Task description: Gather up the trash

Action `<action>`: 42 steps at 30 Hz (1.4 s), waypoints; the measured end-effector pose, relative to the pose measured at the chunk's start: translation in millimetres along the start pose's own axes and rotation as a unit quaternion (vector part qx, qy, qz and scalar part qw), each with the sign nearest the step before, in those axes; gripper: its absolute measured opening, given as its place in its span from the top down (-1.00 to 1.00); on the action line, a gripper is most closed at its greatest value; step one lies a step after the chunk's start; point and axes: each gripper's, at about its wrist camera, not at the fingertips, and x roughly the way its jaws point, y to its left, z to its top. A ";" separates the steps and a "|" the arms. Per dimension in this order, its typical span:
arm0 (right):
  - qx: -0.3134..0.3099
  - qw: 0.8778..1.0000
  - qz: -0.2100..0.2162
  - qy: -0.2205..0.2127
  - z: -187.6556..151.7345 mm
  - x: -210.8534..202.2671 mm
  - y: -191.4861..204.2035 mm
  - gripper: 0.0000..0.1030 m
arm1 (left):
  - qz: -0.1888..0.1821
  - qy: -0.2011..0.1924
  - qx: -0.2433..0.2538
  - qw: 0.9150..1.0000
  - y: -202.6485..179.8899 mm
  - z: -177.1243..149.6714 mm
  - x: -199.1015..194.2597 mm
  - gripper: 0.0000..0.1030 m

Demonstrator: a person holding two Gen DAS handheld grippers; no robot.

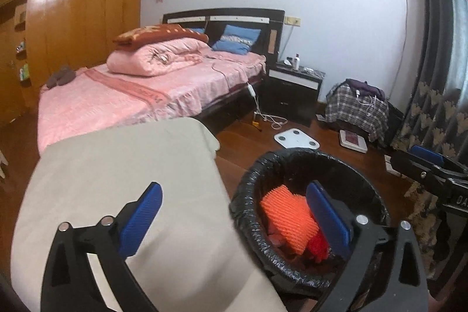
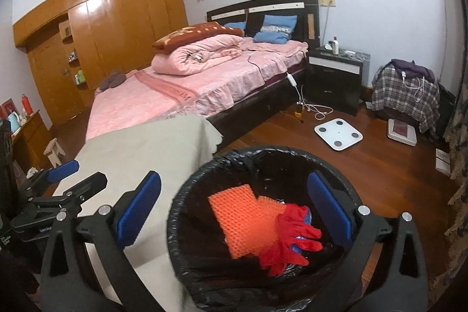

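A round bin lined with a black bag stands right of a cloth-covered table. Inside lie an orange foam net and a red glove. My left gripper is open and empty, straddling the table edge and the bin's left rim. My right gripper is open and empty, above the bin. The left gripper also shows at the left of the right wrist view, and the right gripper at the right of the left wrist view.
A bed with pink covers lies beyond the table, a black nightstand beside it. On the wood floor lie a white scale, cables, a second scale and a plaid-covered pile. A curtain hangs on the right.
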 end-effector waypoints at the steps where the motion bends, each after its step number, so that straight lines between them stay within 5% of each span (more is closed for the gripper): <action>1: -0.003 1.000 0.001 -0.002 1.2 -2.6 2.8 -0.90 | 0.002 -0.003 -0.001 1.000 0.8 1.1 -3.9 -0.88; 18: -0.048 0.999 0.008 -0.019 14.8 -33.2 36.1 -0.90 | 0.016 -0.046 -0.004 0.999 7.4 13.3 -54.0 -0.88; 42: -0.053 0.998 0.008 -0.021 14.9 -34.1 41.8 -0.90 | 0.016 -0.049 -0.003 0.999 7.7 14.7 -62.0 -0.88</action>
